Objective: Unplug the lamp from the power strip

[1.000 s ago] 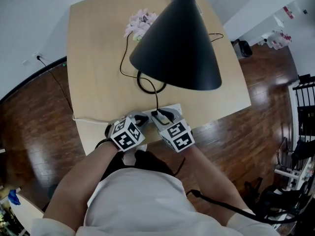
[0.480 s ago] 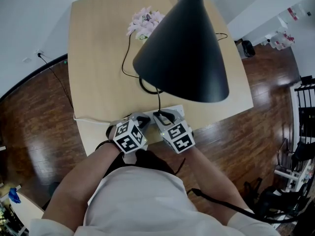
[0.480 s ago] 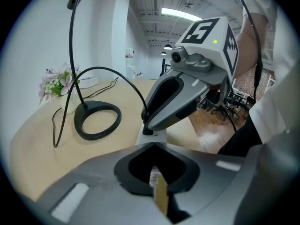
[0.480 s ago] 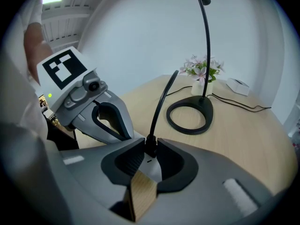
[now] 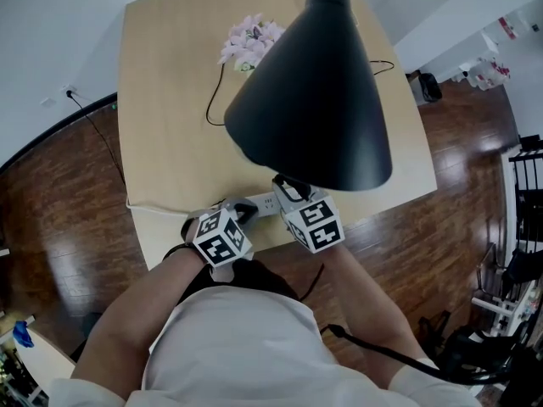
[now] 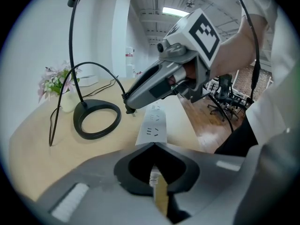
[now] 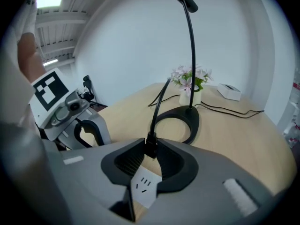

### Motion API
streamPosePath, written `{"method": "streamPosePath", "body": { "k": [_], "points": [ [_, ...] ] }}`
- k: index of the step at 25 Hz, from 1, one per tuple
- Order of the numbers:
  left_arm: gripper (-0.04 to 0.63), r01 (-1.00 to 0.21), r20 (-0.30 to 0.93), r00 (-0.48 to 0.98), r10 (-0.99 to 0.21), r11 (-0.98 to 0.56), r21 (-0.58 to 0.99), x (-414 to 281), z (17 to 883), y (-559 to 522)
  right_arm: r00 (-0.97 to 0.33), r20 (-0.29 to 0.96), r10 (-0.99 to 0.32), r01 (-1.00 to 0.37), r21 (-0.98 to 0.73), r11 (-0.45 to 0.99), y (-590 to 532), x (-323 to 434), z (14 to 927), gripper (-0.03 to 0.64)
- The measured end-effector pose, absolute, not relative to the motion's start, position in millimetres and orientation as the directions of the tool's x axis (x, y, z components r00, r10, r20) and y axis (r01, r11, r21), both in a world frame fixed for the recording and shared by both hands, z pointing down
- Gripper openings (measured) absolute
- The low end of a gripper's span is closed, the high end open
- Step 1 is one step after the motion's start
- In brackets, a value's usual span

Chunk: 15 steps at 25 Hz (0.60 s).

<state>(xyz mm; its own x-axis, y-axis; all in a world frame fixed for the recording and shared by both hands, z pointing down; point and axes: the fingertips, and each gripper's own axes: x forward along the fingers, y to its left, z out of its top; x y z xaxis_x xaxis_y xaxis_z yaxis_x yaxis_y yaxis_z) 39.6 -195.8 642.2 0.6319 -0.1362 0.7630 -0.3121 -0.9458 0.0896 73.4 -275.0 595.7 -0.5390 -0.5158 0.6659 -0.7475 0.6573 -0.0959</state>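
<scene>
I can read no words or numbers anywhere. My left gripper (image 5: pixel 244 208) and right gripper (image 5: pixel 285 186) carry only black-and-white square markers (image 5: pixel 222 237), patterns without letters. The small red sign (image 6: pixel 129 55) on the far white pillar is too small to read. The flat white plastic power strip (image 6: pixel 154 125) shows no legible print.

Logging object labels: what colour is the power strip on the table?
White; the flat plastic power strip shows best in the left gripper view.

Black plug (image 7: pixel 151 150) just above white strip (image 7: pixel 143 187)
</scene>
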Motion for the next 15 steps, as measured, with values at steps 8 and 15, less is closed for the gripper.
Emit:
{"method": "streamPosePath", "body": {
  "k": [8, 15],
  "points": [
    [0.005, -0.319, 0.767, 0.626, -0.138, -0.943, 0.091, 39.8, 641.8, -196.3, -0.503, 0.725, -0.471, -0.742, -0.083, 0.665, -290.6, 81.3, 630.1, 0.086],
    [0.005, -0.313, 0.774, 0.615, -0.154, -0.948, 0.061, 39.7, 642.9, -196.2, -0.492, 0.752, -0.439, -0.724, -0.073, 0.685, -289.1, 75.3, 637.0, 0.089]
  ]
}}
